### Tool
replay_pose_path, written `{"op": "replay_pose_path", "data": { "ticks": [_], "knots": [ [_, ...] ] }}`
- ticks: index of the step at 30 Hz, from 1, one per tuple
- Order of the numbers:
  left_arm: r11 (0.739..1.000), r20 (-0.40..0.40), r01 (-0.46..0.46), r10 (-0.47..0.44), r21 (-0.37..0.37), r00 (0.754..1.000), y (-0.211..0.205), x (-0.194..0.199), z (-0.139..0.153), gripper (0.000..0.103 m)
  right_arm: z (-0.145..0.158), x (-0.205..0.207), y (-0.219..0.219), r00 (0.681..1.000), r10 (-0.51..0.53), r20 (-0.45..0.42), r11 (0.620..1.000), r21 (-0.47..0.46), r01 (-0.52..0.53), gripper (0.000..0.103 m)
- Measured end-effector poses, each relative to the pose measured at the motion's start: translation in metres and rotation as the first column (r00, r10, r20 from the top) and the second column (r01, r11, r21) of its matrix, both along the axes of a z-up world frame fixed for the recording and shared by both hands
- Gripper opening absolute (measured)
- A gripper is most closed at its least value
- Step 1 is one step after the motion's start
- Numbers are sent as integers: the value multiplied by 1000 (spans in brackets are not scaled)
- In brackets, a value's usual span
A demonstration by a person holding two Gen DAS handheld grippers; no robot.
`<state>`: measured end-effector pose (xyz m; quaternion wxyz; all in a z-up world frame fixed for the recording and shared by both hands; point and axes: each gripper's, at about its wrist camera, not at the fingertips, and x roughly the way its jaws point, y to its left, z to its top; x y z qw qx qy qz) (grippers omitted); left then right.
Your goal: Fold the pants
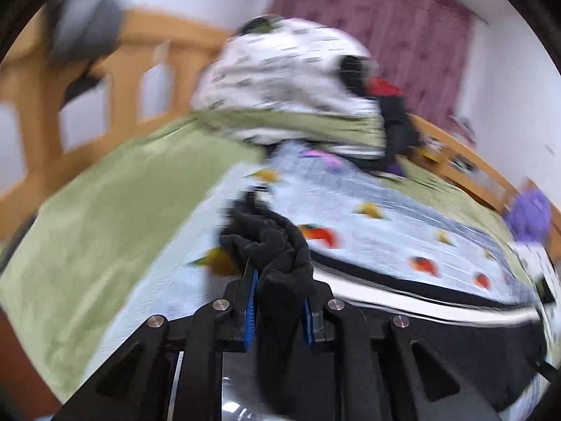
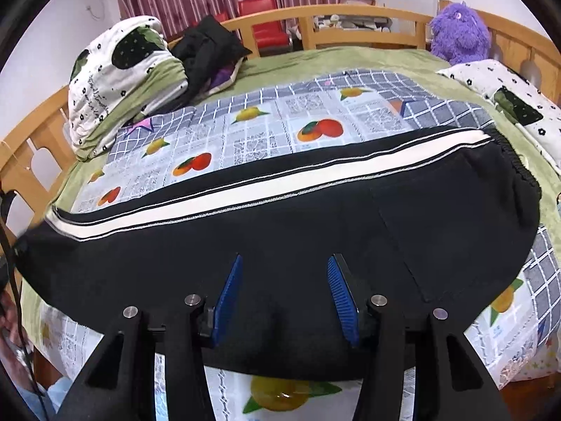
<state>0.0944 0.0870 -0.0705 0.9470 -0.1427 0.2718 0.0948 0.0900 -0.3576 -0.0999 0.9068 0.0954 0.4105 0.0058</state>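
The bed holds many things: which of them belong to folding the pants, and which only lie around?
Belong to the job:
- black pants with white stripe
- left gripper, shut on a bunched end of them
- right gripper, open above them
- fruit-print sheet under them

Only lying around:
- purple plush toy
- rolled white quilt
- black jacket
- red chairs

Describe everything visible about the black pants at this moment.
The black pants are soft, knit-looking fabric with a white side stripe edged by thin pale lines. They lie sideways across the fruit-print sheet on the bed, apparently folded leg on leg, with the gathered elastic waistband at the right. At the other end, the left gripper is shut on a bunched, lifted cuff. The right gripper hangs open over the middle; whether it touches is unclear.
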Motion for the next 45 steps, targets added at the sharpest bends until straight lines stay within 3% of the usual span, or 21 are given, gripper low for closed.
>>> {"op": "replay_pose_path", "data": {
  "ticks": [3, 8, 12, 15, 18, 20, 22, 26, 31, 33, 37, 38, 41, 43, 45],
  "knots": [
    [979, 20, 198, -197, -53, 980, -67, 8, 19, 19, 1, -9, -11, 1000, -9, 11, 1000, 1, 9, 51],
    [876, -3, 457, -463, -155, 887, -175, 19, -1, 19, -2, -22, -40, 998, -65, 15, 998, 12, 64, 51],
    [814, -82, 522, -556, -254, 827, -224, 33, -52, 19, -10, -31, -65, 995, -97, -11, 991, 94, 97, 51],
    [786, -172, 516, -591, -340, 788, -228, 39, -84, 19, -13, -37, -70, 996, -84, -20, 991, 103, 85, 51],
    [747, -199, 531, -637, -401, 745, -213, 33, -96, 32, -17, -39, -65, 999, -47, -18, 995, 84, 49, 51],
    [747, -166, 550, -638, -374, 752, -196, 16, -88, 51, -18, -38, -59, 1000, -14, -17, 997, 75, 15, 51],
    [775, -141, 547, -608, -316, 781, -174, -1, -80, 64, -19, -35, -46, 999, 38, -15, 997, 62, -37, 51],
    [814, -134, 538, -571, -218, 810, -137, -18, -72, 64, -18, -17, -7, 985, 171, -20, 984, 60, -169, 51],
    [853, -129, 480, -510, -204, 851, -87, -28, -72, 64, -23, 14, 31, 967, 251, -47, 954, 179, -239, 59],
    [883, -133, 433, -458, -183, 879, -75, -29, -72, 65, -35, 34, 52, 957, 276, -86, 945, 207, -254, 59],
    [903, -133, 382, -411, -198, 902, -43, -36, -75, 65, -69, 57, 87, 938, 262, -227, 965, 64, -254, 58],
    [906, -133, 369, -400, -206, 907, -37, -38, -78, 65, -82, 59, 94, 920, 288, -267, 958, 93, -273, 57],
    [910, -128, 330, -369, -251, 921, -18, -41, -86, 65, -78, 49, 106, 920, 323, -220, 946, 54, -319, 28],
    [904, -130, 314, -362, -290, 923, -12, -41, -91, 65, -65, 43, 100, 934, 324, -151, 946, 68, -317, 21],
    [896, -125, 325, -375, -303, 919, -14, -42, -91, 65, -38, 38, 67, 966, 254, -36, 955, 170, -245, 18]
  ]
}}
